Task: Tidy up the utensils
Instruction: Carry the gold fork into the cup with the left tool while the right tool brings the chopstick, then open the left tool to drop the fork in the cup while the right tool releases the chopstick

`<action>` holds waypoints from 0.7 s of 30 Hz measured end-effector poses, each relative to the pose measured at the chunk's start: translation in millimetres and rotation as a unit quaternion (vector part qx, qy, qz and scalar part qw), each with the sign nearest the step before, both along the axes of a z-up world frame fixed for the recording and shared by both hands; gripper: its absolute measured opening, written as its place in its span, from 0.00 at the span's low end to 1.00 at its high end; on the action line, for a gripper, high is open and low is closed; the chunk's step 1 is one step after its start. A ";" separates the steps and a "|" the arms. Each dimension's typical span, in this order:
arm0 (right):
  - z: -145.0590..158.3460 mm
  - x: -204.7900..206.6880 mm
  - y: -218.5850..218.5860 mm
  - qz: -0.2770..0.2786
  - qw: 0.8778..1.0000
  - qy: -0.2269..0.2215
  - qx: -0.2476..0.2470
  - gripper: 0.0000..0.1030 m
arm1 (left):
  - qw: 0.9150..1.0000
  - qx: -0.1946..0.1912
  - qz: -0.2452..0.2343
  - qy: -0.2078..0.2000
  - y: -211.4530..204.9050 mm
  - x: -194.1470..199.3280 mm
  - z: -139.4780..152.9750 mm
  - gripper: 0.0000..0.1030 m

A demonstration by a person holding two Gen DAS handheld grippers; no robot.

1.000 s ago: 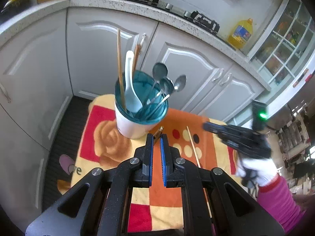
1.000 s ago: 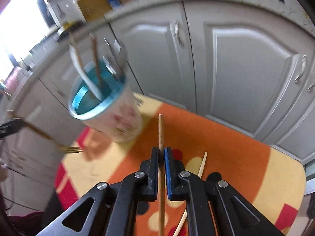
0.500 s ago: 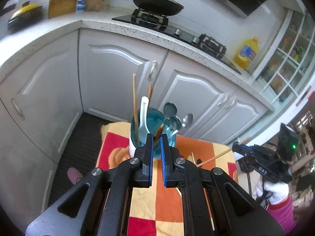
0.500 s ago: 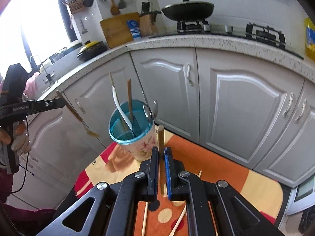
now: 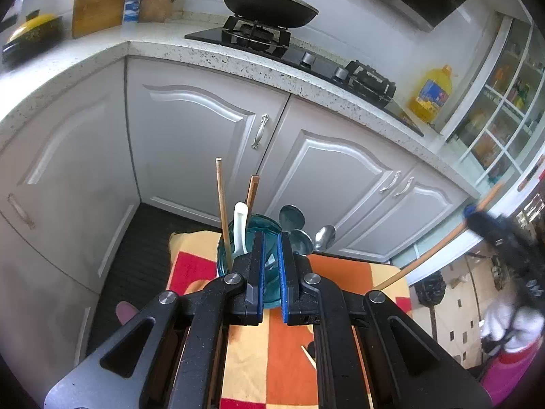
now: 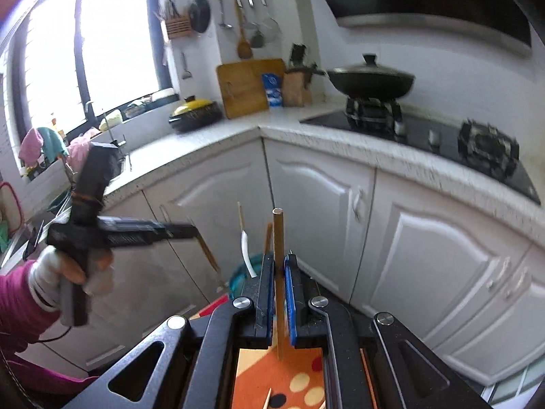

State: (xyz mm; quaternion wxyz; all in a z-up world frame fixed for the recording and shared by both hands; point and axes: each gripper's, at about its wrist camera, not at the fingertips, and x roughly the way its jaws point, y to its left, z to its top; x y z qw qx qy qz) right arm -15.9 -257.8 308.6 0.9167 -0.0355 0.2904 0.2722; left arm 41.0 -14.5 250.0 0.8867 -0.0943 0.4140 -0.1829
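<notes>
You are working low in a kitchen corner, in front of white cabinet doors (image 5: 190, 136), over an orange, yellow and red patterned cloth (image 5: 252, 358).

Your right gripper (image 6: 279, 260) is clamping a wooden chopstick (image 6: 278, 238) about mid-length, so it is standing upright between the jaws and poking out above and below them. Just ahead of and below those fingertips, slightly to their left, the teal-rimmed cup (image 6: 238, 279) is waiting.

Your left gripper (image 5: 269, 243) is hovering directly over the same cup (image 5: 221, 259), its jaws nearly together. Its own camera is not showing anything in the gap, but the right wrist view shows a thin brown utensil (image 6: 207, 255), blurred, hanging down from its tips toward the rim.

The cup is already holding a tall chopstick (image 5: 220, 204), a brown handle (image 5: 252, 191), a white spoon (image 5: 240, 225) and several metal spoons (image 5: 292, 217), all leaning outward.

Both tools are heading for one crowded opening, so I judge the main risk to be a collision of grippers or sticks above the rim. A lowered tip could also be catching on a leaning handle and tipping the cup, or glancing off the rim and dropping outside.

A loose chopstick (image 5: 308, 358) is lying on the cloth below your left gripper, to its right.
</notes>
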 end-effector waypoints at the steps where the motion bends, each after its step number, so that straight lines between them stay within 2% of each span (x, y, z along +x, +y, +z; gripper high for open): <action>1: 5.1 2.2 4.8 0.005 1.000 -0.004 0.001 0.05 | 1.000 0.002 0.001 0.001 -2.1 2.6 -1.9 0.05; 5: 12.7 12.9 21.8 0.013 1.000 -0.015 -0.004 0.05 | 1.000 0.002 0.005 0.011 -6.2 15.4 -12.4 0.05; 9: 7.4 27.3 36.4 0.017 1.000 -0.014 -0.005 0.05 | 1.000 -0.002 0.008 0.022 -4.8 21.4 -21.9 0.05; 17: -40.2 64.0 58.3 0.012 1.000 0.018 -0.014 0.05 | 1.000 0.006 0.015 0.026 9.9 13.0 -31.8 0.07; 18: -48.2 68.2 58.6 0.011 0.999 0.028 -0.011 0.05 | 0.999 0.009 0.017 0.027 12.3 11.4 -33.9 0.10; 21: -75.1 80.1 56.9 0.001 0.998 0.057 -0.009 0.05 | 0.999 0.015 0.026 0.028 20.1 5.5 -42.4 0.31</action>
